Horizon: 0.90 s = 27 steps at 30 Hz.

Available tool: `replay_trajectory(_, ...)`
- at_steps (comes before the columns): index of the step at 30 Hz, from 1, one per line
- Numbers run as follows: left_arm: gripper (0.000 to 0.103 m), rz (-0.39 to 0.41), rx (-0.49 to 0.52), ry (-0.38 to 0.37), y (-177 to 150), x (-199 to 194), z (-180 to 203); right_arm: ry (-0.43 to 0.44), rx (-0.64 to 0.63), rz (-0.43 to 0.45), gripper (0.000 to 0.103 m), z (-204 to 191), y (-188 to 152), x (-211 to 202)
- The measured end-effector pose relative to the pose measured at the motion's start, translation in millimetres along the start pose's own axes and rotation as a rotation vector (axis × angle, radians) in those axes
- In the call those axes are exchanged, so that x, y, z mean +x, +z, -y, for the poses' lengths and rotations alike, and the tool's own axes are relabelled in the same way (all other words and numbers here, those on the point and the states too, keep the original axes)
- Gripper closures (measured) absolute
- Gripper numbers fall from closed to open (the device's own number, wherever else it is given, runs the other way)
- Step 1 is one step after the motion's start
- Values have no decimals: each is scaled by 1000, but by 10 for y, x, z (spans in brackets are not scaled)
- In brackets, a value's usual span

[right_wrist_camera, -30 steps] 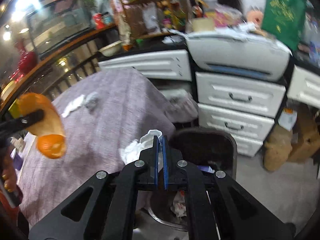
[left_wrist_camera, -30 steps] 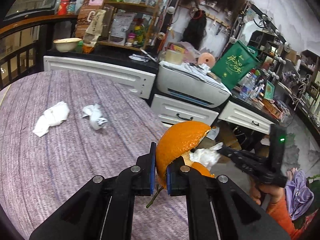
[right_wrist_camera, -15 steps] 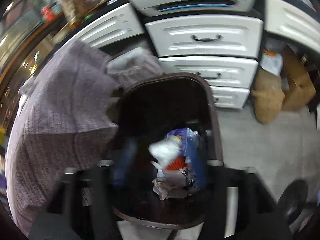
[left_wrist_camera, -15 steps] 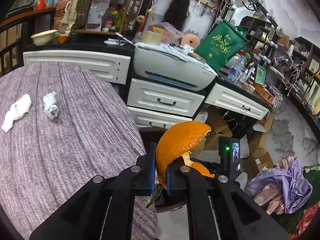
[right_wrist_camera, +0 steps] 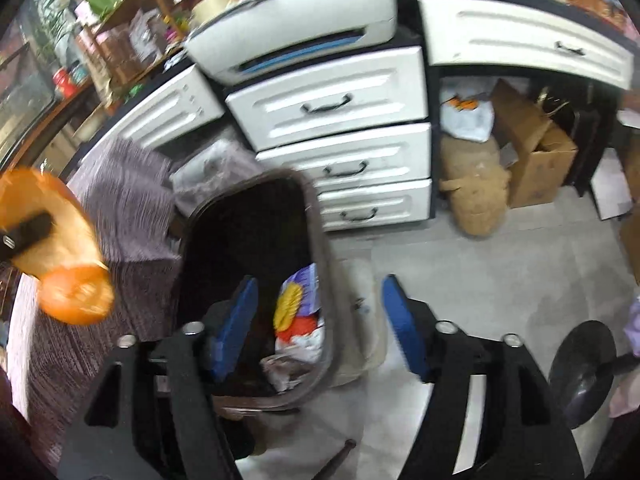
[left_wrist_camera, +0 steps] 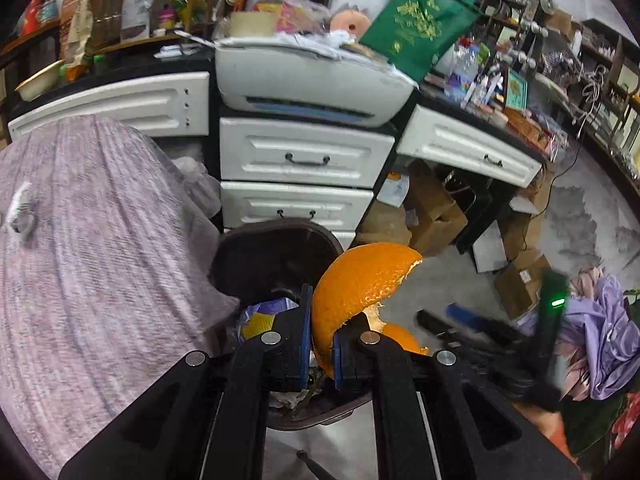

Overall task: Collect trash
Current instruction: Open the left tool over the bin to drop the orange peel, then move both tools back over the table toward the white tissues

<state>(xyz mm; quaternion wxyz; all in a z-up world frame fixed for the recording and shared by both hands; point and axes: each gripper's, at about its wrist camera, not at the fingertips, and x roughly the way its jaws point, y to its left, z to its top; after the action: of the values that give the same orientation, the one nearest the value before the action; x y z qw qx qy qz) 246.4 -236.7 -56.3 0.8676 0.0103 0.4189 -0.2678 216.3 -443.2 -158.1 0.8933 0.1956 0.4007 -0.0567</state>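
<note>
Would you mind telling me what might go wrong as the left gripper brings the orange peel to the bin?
1. The left gripper pinches only the lower edge of the orange peel, so it may slip out.
2. The peel sits near the trash bin's right rim; a release here might land it on the floor.
3. The open right gripper hangs over the bin and might be hit.

Both tools are made of matte black plastic, with long angular arms that have cut-out openings in them. The left gripper (left_wrist_camera: 320, 344) has round silver screw heads at its joints and thin blue pads (left_wrist_camera: 306, 334) on the inner faces of its fingers; the right gripper (right_wrist_camera: 320, 332) has the same silver screws and wider blue pads (right_wrist_camera: 404, 334). In the left wrist view, a small green light (left_wrist_camera: 557, 303) glows on the black body of the right tool, and below it a bit of orange sleeve (left_wrist_camera: 550, 426) shows.
</note>
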Motion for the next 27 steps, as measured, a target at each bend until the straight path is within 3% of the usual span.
replay_trajectory(7, 94, -90, 51, 40, -110, 384, 137, -16, 7, 43, 29, 169, 54, -255)
replay_trajectory(16, 94, -189, 102, 105, -218, 745, 195, -8, 5, 31, 29, 164, 20, -251)
replay_trajectory(19, 76, -234, 94, 110, -231, 840, 186, -9, 6, 33, 29, 161, 28, -255)
replay_trajectory(21, 40, -268, 87, 138, -237, 892, 183, -8, 13, 37, 29, 175, 43, -269)
replay_trajectory(23, 22, -251, 78, 147, -231, 878, 177, -13, 16, 40, 29, 194, 58, -285)
replay_trajectory(27, 17, -227, 115, 164, -229, 816, 263, -23, 21, 42, 29, 233, 69, -294)
